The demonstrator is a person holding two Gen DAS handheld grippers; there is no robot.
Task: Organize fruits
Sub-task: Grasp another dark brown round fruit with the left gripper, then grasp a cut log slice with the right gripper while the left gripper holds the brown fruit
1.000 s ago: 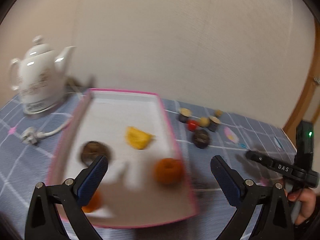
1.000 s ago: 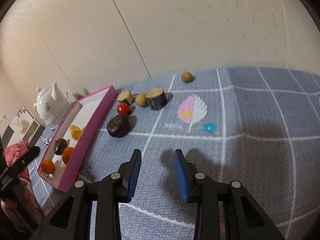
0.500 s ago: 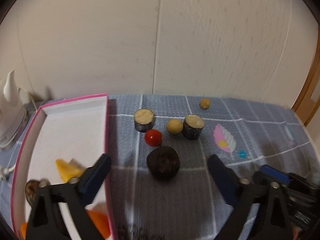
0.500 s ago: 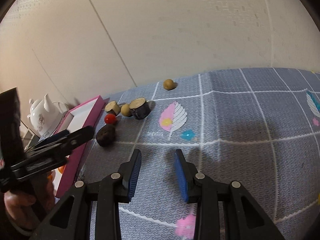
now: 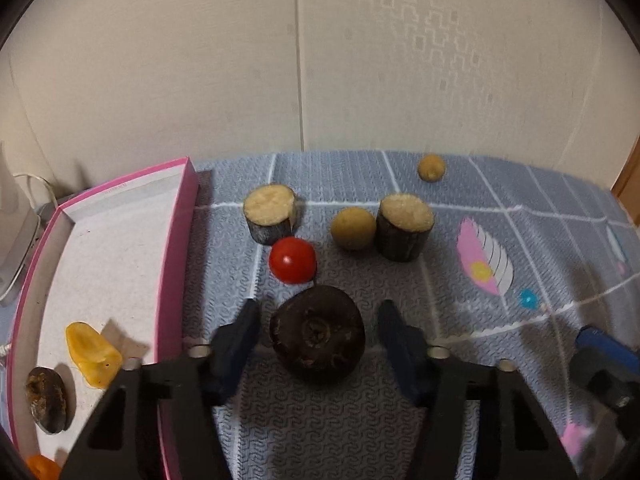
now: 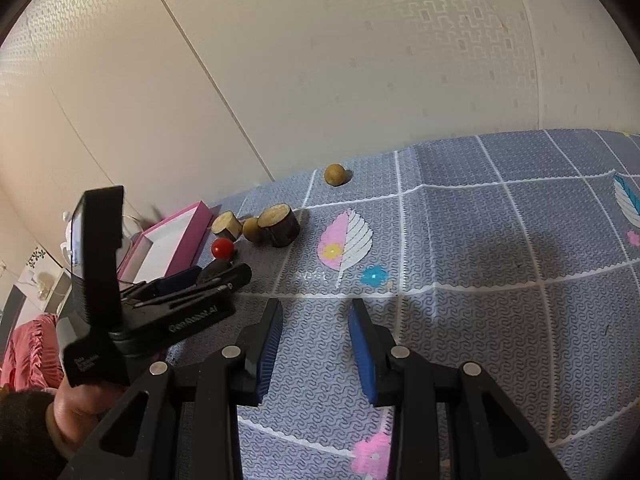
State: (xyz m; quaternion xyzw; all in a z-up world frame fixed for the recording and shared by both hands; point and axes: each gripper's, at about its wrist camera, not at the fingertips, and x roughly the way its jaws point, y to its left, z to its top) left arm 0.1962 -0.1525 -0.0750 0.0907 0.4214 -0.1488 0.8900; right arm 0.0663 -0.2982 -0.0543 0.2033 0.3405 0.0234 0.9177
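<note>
Left gripper (image 5: 318, 330): black frame, blue ribbed fingers (image 5: 244, 332) spread apart on either side of the dark fruit, a small gap showing on each side; nothing clamped.
Dark fruit (image 5: 318, 332): round, dark brown, rough wrinkled skin with a dimpled end facing the camera; sits on the cloth between the left fingers, just right of the tray.
Right gripper (image 6: 316, 344): same black frame, blue fingers (image 6: 270, 340) parted over bare cloth, holding nothing; well apart from the fruits.
Writing: white print on the left gripper's body in the right wrist view reads roughly "DasRobot.AI"; a smaller label below it is too small to read.
Tray (image 5: 176, 240): shallow rectangular box, pink rim, white speckled floor.
In the tray: a glossy yellow wedge (image 5: 92, 350), a dark wrinkled disc (image 5: 46, 400) and part of an orange piece (image 5: 40, 468) at the bottom edge.
Cherry tomato (image 5: 292, 260): smooth, shiny red, just beyond the dark fruit.
Cut stubs: two short cylinders with dark bark-like skin and pale grainy tops, left one (image 5: 270, 214) near the tray, right one (image 5: 404, 226) touching a tan ball (image 5: 352, 227).
Far ball (image 5: 431, 167): small, tan, matte, alone near the wall.
Table cloth (image 5: 520, 208): blue-grey, swirl-textured, white wavy grid, a printed pink-and-white leaf (image 5: 484, 260).
</note>
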